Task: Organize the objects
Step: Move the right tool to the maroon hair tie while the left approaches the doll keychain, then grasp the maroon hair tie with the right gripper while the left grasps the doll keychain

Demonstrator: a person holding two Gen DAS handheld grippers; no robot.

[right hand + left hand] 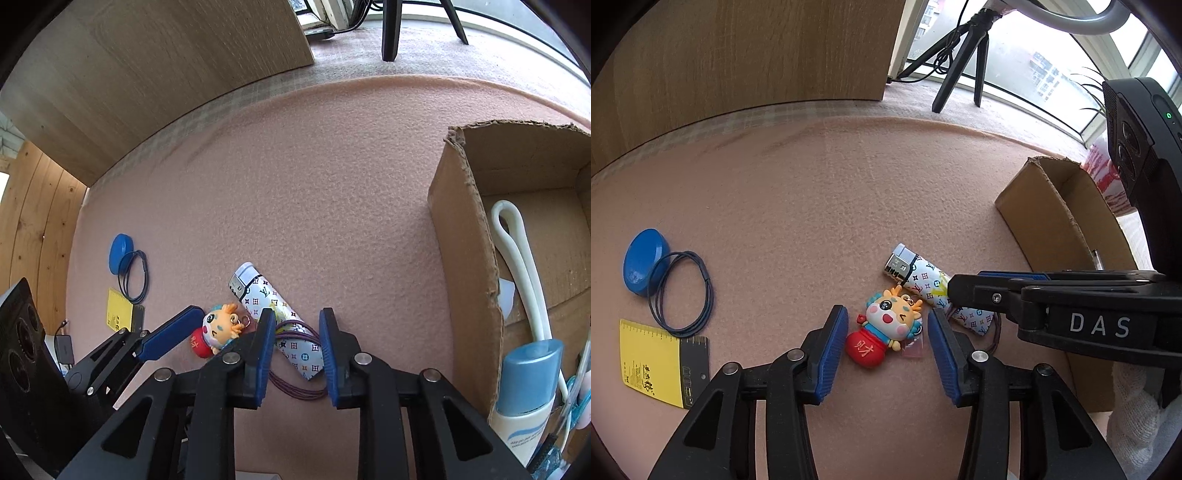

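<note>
A white patterned lighter [258, 295] lies slanted on the pink felt mat [295, 166]. My right gripper [297, 315] points down over its lower end, both blue pads against its sides, shut on it. In the left wrist view that gripper [955, 291] reaches in from the right onto the lighter [923, 277]. A cartoon dragon keychain [882, 325] with a red bag lies beside the lighter. My left gripper [886, 314] stands open around the keychain, with a small gap at each pad. Purple hair ties [295, 389] lie under the lighter's lower end.
An open cardboard box [465, 258] at the right holds a white loop [517, 251] and a blue-capped tube [528, 376]. At the left lie a blue round case [644, 262], a dark elastic ring [681, 291] and a yellow card [653, 362]. A tripod [960, 62] stands at the back.
</note>
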